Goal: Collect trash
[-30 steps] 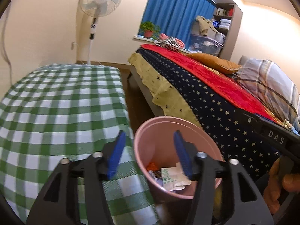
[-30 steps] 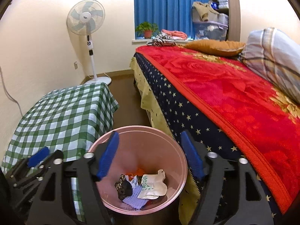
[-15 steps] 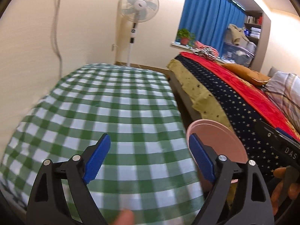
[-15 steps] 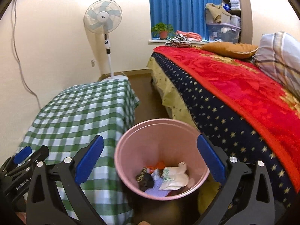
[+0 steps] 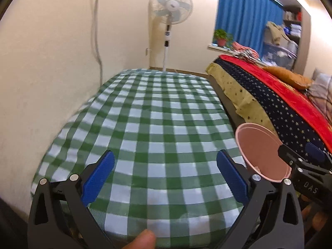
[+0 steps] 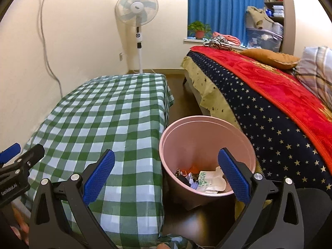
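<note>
My left gripper [image 5: 166, 178] hangs over the tabletop covered in green-and-white checked cloth [image 5: 157, 120]; its blue-padded fingers [image 5: 97, 179] are opening, spread wide, with only the cloth below and nothing between them. A fingertip of the person's hand [image 5: 143, 238] shows at the bottom edge of that view.

My right gripper [image 6: 166, 178] has its fingers [image 6: 233, 178] spread wide and holds nothing. It points down at the gap where the checked tabletop [image 6: 108, 120] meets the round pink plastic bin [image 6: 207, 132]. The bin stands on the dark floor, just beside the hanging edge of the cloth and close against the side of the bed with the navy star-patterned cover and red blanket [image 6: 269, 108].

The trash [image 6: 201, 178] lies in the bottom of the bin: crumpled white paper with green print, something orange, some dark scraps. In the left view I see only the bin's rim [image 5: 263, 151] at the right, with the right gripper's black frame [image 5: 303, 170] in front of it.

Behind the tabletop a white pedestal fan [image 6: 138, 16] stands by the wall. A blue curtain [image 6: 224, 6] hangs over the window, a potted plant [image 6: 199, 30] on the sill.
</note>
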A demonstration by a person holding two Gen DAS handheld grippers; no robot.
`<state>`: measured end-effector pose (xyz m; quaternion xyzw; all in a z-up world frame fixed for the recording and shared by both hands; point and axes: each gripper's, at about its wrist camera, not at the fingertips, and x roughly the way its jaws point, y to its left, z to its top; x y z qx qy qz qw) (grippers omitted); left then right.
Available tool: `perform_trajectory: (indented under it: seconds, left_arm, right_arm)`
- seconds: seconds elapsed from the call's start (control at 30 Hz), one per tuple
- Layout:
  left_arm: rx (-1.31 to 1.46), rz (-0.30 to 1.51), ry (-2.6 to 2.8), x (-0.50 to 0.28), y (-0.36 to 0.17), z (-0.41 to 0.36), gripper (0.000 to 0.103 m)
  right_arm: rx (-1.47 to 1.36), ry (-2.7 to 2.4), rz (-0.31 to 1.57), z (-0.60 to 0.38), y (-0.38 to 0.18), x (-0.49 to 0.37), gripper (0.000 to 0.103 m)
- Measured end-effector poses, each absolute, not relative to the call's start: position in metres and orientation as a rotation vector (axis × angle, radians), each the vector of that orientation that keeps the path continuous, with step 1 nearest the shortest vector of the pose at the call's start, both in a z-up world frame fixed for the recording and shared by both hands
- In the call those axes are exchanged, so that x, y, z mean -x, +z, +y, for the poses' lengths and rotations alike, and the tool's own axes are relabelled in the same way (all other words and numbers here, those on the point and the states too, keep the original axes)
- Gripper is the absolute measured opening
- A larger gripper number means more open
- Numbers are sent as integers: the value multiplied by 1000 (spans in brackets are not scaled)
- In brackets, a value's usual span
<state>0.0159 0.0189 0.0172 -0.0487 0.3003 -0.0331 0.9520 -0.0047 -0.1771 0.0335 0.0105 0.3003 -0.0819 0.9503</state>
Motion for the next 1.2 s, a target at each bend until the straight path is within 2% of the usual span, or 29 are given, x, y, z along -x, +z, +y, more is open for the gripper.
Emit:
perform_trajectory:
  seconds: [1.2]
  left_arm:
    - [130,592,-56,-23,0,12,95]
  right_arm:
    - [6,-166,612,-173,22,-7,98]
